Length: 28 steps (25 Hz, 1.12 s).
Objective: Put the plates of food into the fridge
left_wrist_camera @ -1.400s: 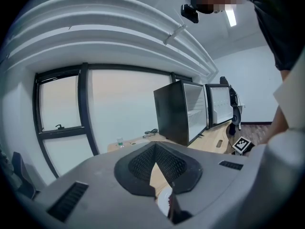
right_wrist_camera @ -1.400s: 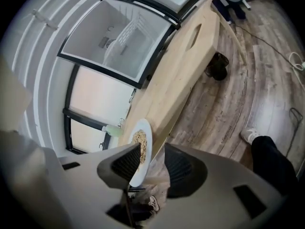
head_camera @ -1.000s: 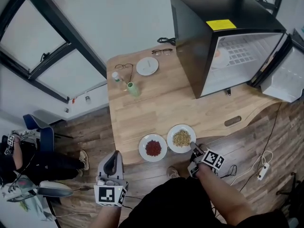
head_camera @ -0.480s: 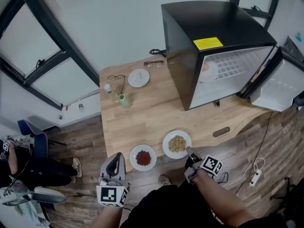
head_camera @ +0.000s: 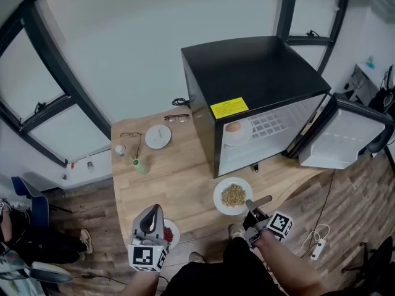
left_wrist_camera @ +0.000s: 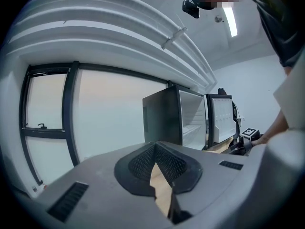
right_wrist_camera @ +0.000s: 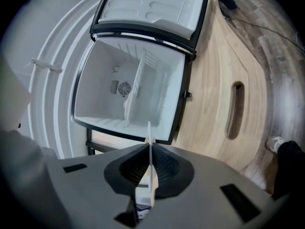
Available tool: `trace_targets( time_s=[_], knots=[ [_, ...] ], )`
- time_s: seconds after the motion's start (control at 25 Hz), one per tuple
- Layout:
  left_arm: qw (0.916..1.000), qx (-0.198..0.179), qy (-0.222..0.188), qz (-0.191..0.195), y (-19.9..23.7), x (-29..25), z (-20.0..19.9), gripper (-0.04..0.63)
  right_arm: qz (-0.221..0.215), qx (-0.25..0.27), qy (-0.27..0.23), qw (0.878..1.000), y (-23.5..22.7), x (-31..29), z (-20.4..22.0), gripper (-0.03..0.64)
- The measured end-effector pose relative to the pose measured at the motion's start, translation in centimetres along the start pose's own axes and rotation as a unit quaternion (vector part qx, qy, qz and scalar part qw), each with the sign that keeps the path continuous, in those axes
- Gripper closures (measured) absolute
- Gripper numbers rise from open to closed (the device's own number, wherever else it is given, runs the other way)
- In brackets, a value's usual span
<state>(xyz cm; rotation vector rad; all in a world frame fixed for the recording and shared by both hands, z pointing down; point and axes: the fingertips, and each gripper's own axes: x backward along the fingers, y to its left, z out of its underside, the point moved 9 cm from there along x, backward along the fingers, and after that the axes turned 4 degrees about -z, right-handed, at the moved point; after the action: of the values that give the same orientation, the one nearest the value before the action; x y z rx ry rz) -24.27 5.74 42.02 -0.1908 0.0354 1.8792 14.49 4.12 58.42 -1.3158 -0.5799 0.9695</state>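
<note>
One white round plate of tan grains (head_camera: 233, 195), rim-pinched level against spilling by the right gripper (head_camera: 250, 206), jaws just closed, faces the open black fridge (head_camera: 247, 79).

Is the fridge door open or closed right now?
Open. The fridge has its door swung out to the side, and you can see the white shelves and a plate inside.

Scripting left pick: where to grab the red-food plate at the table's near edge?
Pinch the red-food plate by its near rim, coming in low from the table edge. It lies flat, food in the middle, so only the thin rim is free.
</note>
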Motion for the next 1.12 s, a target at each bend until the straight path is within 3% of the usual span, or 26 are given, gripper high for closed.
trace_targets(
  time_s=[0.2,0.36,0.52,0.6,0.68,0.84,1.12],
  knots=[
    [1.0000,0.005,-0.001,-0.003,-1.8,-4.2,-0.8,0.592,-0.031,-0.009,-0.017,0.999,1.5,0.4,-6.1,0.584],
    [0.9996,0.006,0.000,-0.029,-2.1,-7.4,-1.5,0.592,-0.050,-0.004,-0.027,0.998,3.6,0.5,-10.6,0.584],
    [0.9977,0.053,-0.006,-0.042,-3.7,-9.9,-2.4,0.592,-0.065,0.004,-0.039,0.997,5.2,0.3,-15.5,0.584],
    [0.9973,0.059,-0.006,-0.045,-4.7,-10.9,-2.8,0.592,-0.070,0.009,-0.045,0.996,5.9,-0.2,-17.7,0.584],
    [0.9972,0.058,-0.006,-0.048,-5.4,-11.8,-3.2,0.592,-0.069,0.011,-0.050,0.996,6.5,-0.9,-19.5,0.584],
    [0.9938,0.092,-0.004,-0.062,-6.4,-13.0,-3.7,0.592,-0.061,0.016,-0.057,0.996,7.4,-2.6,-22.7,0.584],
    [0.9936,0.078,-0.005,-0.081,-8.1,-14.4,-4.3,0.592,-0.019,0.017,-0.079,0.997,7.8,-5.5,-26.4,0.583]
  ],
)
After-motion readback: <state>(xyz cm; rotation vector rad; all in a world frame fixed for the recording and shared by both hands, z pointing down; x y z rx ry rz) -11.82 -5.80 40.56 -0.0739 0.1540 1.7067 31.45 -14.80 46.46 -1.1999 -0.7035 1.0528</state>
